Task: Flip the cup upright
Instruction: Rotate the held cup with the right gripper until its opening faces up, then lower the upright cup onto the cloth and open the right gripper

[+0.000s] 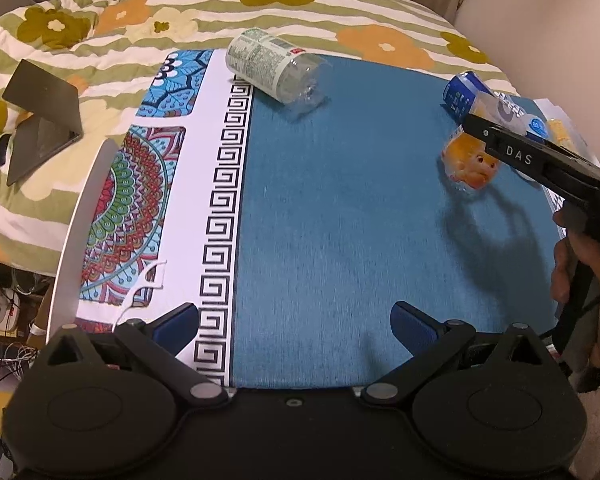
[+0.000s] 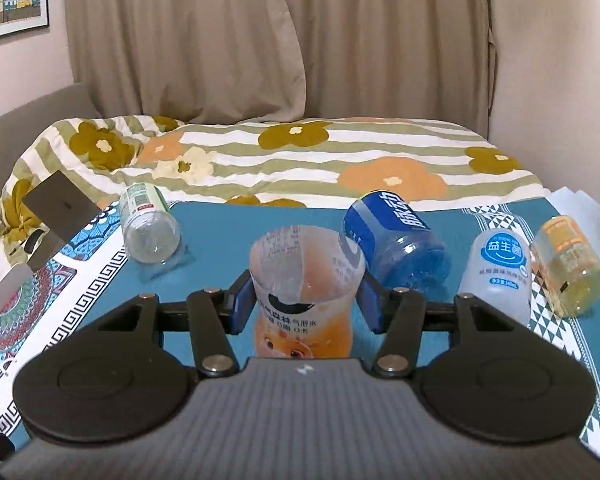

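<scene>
An orange-and-clear plastic cup with a cartoon face stands between my right gripper's blue pads, which are shut on its sides. Its open rim points up. In the left wrist view the same cup hangs tilted under the right gripper's black finger, just above the blue cloth. My left gripper is open and empty near the table's front edge, far from the cup.
A green-labelled cup lies on its side at the back left. A blue cup, a white cup and a yellow cup lie at the right. The blue tablecloth covers the table. A bed with a laptop lies behind.
</scene>
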Tool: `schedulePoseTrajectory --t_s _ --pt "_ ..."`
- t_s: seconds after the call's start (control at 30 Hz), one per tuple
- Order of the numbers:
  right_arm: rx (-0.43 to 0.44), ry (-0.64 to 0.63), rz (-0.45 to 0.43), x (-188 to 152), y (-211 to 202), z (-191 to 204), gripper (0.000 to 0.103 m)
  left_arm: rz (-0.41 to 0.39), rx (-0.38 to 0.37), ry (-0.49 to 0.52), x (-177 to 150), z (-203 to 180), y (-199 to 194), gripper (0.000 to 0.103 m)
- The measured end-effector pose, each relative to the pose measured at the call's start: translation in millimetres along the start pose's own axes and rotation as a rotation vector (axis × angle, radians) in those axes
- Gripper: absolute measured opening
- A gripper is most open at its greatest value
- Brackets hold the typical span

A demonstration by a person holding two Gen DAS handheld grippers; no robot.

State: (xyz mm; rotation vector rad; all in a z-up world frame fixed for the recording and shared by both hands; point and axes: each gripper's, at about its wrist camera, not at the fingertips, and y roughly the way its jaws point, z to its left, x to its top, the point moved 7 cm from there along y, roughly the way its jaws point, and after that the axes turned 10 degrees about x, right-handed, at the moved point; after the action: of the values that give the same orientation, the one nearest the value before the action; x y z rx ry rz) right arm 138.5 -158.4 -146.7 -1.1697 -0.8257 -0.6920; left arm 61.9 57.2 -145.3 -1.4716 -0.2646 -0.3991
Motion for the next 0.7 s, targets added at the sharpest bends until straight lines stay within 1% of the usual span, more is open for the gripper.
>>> schedulePoseTrajectory --t_s 0.1,0.3,0.57,0.63,0.7 --pt "-0.009 -0.034 0.024 -7 2 2 0.069 0.009 -0.001 -0.009 -2 1 1 0.103" --pt "-0.010 -0.074 0.038 -13 -2 8 0.069 0.009 -0.004 -0.010 -1 0 2 0.103" --pt "-0.013 -0.070 0.049 -14 -2 10 0.071 0.002 -0.009 -0.018 -1 -2 -2 0.103" --pt "-0.013 -0.060 0.058 -14 -2 9 0.080 -0.002 -0.009 -0.020 0 -2 -3 0.103" --pt "-0.011 -0.044 0.056 -14 -4 9 0.102 -0.010 -0.007 -0.020 0 -3 -6 0.103"
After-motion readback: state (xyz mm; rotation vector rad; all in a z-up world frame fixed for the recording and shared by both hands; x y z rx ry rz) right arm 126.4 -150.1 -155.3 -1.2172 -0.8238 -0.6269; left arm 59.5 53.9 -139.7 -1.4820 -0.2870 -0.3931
